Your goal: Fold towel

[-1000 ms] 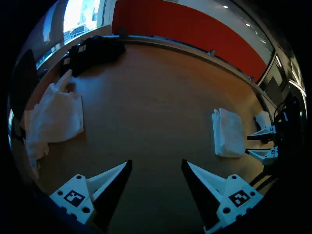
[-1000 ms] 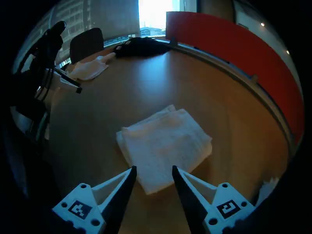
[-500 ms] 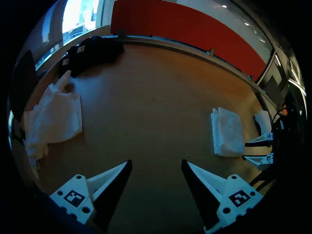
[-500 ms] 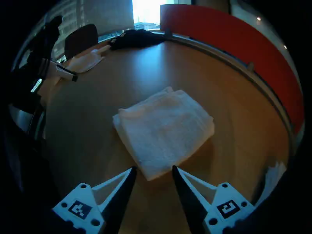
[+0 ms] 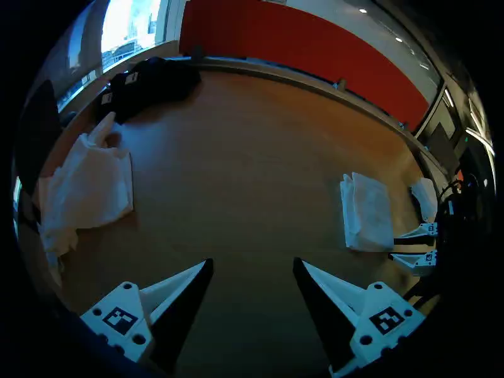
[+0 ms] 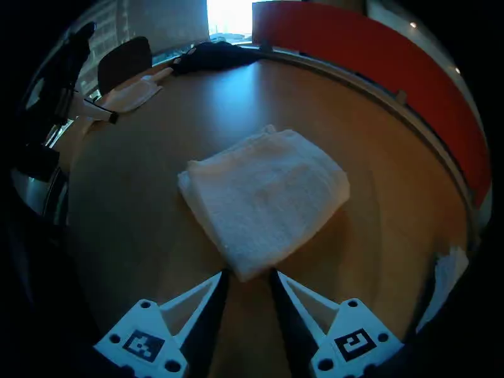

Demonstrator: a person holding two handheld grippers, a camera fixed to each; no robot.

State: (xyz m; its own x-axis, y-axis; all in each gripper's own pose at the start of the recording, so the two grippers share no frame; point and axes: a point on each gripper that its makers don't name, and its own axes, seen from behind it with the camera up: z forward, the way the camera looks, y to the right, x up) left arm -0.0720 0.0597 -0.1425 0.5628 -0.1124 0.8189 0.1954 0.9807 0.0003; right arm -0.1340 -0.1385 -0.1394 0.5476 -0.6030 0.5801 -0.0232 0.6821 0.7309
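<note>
Two fingers of right gripper (image 6: pixel 248 276) narrowly apart at folded towel (image 6: pixel 264 189) corner; advise pinching all layers. Left gripper (image 5: pixel 252 261) fingers wide apart, empty.

I saw a dim room, lit mostly by a blown-out window (image 6: pixel 228 11) whose glare streaked the table (image 6: pixel 239 88); the towel (image 6: pixel 264 189) threw a soft shadow, and fisheye bending curved every edge

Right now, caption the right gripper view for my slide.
Right gripper poised at the corner of a folded towel on a wooden table.
</note>
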